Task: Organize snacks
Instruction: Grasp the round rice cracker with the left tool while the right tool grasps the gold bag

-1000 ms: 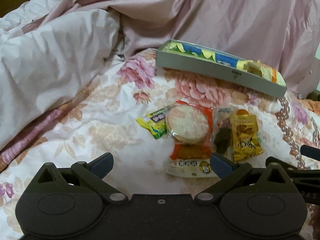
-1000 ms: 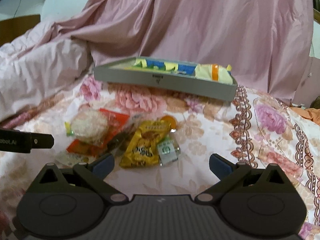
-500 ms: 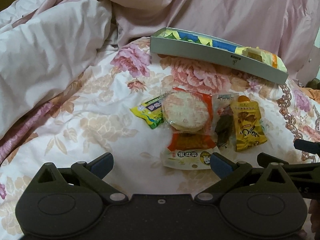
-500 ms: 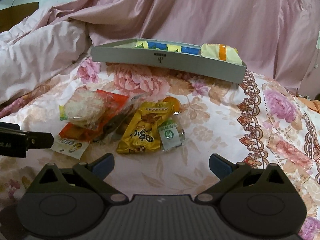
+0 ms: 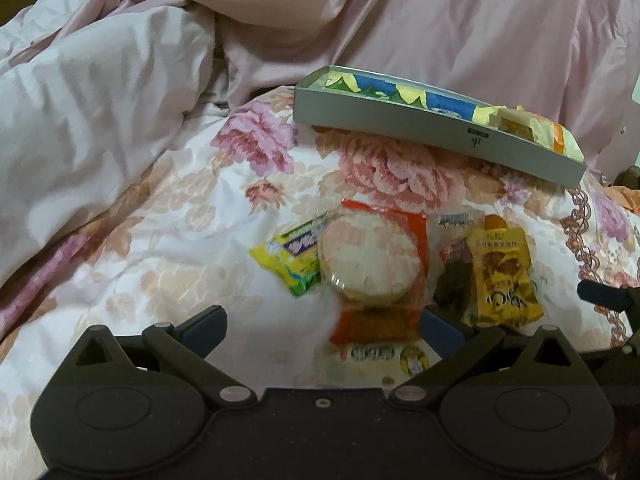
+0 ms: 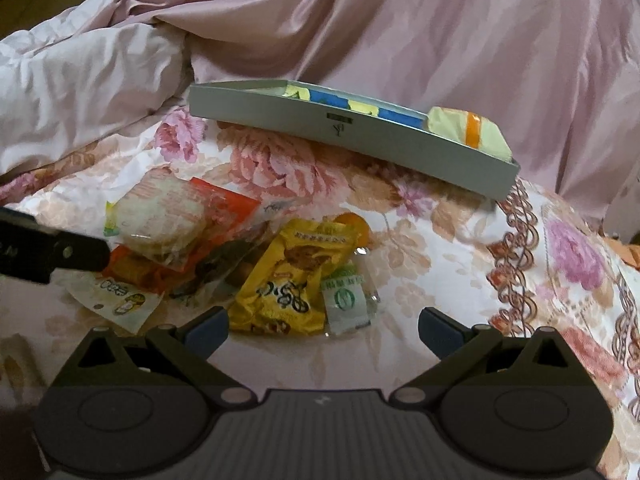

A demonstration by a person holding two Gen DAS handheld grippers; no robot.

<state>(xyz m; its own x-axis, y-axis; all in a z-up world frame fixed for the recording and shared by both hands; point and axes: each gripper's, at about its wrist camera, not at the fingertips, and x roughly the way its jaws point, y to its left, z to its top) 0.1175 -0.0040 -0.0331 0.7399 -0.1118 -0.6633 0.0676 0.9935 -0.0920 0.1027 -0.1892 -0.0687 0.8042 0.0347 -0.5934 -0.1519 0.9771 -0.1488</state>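
bedspread (image 5: 168, 240): woven cloth, floral print, slight sheen
pink sheet (image 6: 420, 32): satiny cloth, smooth and kinda shiny, lots of folds
tray (image 6: 360, 136): grey, matt, looks like card or plastic, can't tell which
yellow snack pack (image 6: 288, 280): glossy plastic film, crinkly
rice cracker pack (image 5: 372, 264): clear shiny plastic wrap over a rough-looking cracker
left gripper (image 5: 322, 330): matt black plastic, blue pads
right gripper (image 6: 322, 330): same matt black plastic, ribbed body

Partly hidden snacks

The round rice cracker pack (image 5: 370, 264) covers the orange packet (image 5: 380, 320); lettering on the white sachet (image 6: 346, 300) is illegible.
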